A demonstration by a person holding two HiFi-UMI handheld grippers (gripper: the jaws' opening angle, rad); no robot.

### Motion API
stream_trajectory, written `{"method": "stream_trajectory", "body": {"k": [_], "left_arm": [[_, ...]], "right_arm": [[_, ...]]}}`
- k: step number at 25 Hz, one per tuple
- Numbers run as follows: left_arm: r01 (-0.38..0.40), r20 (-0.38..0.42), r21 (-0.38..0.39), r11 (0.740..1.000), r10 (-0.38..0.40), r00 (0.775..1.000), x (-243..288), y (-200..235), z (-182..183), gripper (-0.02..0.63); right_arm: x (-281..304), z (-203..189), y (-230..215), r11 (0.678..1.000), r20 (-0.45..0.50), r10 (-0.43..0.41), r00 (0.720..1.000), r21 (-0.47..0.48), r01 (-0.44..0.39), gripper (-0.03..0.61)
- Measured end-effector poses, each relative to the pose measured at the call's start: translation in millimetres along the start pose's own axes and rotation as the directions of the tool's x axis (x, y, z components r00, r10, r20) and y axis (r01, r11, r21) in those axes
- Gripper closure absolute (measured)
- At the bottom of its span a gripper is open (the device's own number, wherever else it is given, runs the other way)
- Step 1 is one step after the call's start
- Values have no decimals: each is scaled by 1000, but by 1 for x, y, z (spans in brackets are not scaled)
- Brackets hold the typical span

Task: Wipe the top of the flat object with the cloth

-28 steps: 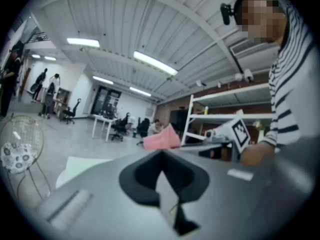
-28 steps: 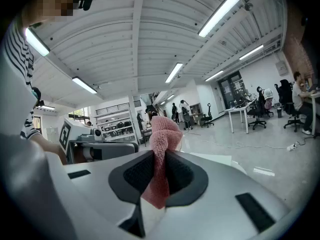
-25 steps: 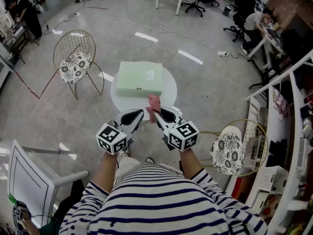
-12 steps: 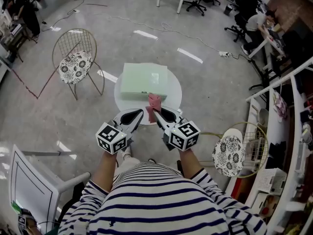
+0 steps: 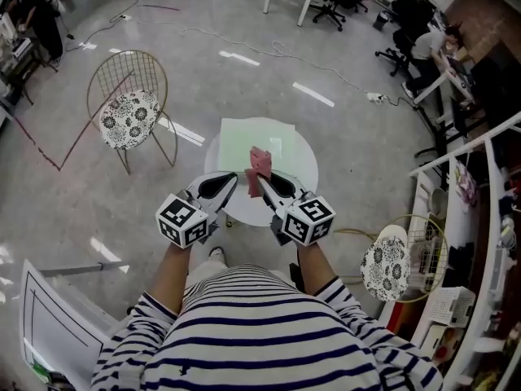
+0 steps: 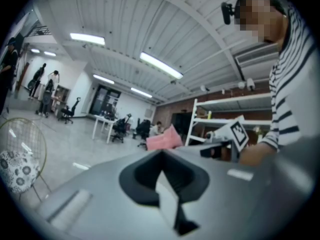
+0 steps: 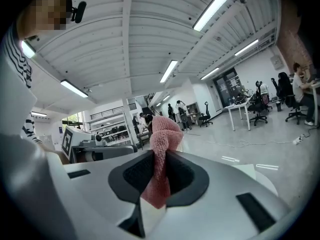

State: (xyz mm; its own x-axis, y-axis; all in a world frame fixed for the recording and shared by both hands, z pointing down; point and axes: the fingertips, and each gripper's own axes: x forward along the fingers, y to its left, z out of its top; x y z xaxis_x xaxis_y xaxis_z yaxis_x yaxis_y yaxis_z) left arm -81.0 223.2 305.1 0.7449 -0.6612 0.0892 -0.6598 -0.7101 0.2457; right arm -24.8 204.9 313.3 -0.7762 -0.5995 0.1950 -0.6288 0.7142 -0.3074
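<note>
A light green flat object point(image 5: 248, 141) lies on a small round white table point(image 5: 303, 169). My right gripper point(image 5: 257, 181) is shut on a pink cloth point(image 5: 259, 162), which sticks up from its tips over the near part of the green object. In the right gripper view the cloth point(image 7: 161, 149) is pinched between the jaws of my right gripper point(image 7: 157, 160). My left gripper point(image 5: 233, 179) is beside it on the left, at the table's near edge, shut and holding nothing. The left gripper view shows my left gripper point(image 6: 161, 155) with its jaws together and the cloth point(image 6: 164, 139) off to the right.
A gold wire chair with a patterned cushion point(image 5: 130, 111) stands left of the table, and another point(image 5: 386, 261) to its right. White shelving point(image 5: 488, 218) runs along the right. A white board point(image 5: 41, 324) stands at lower left. People sit at desks point(image 5: 423, 39) far right.
Both grippers have moved forward together toward the table. The cloth, which hung short of the green object, now stands over its near part.
</note>
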Motion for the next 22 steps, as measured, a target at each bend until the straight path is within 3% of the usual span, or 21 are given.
{"method": "stream_trajectory", "body": {"k": [5,11,17,22], "left_arm": [[22,-11,-3,1000,-22,1000,1,30,-1,607],[45,-29,-37,998,-46,999,32,49,-17,607],[33,-71,-45,998,-36,997,82,81,-15,607],[-18,-79,-39,999,15,997,122,114,-6,607]], "right_arm": [[27,-1,-9,999,-11,-43,999,-9,43,528],[42,-7,-50,997,-47,-77,996,0,77,528],[73,0,-105,997,-80,-76,994,21,78,528],[107,-12,-143,998,-163,-42,986,43,50,528]]}}
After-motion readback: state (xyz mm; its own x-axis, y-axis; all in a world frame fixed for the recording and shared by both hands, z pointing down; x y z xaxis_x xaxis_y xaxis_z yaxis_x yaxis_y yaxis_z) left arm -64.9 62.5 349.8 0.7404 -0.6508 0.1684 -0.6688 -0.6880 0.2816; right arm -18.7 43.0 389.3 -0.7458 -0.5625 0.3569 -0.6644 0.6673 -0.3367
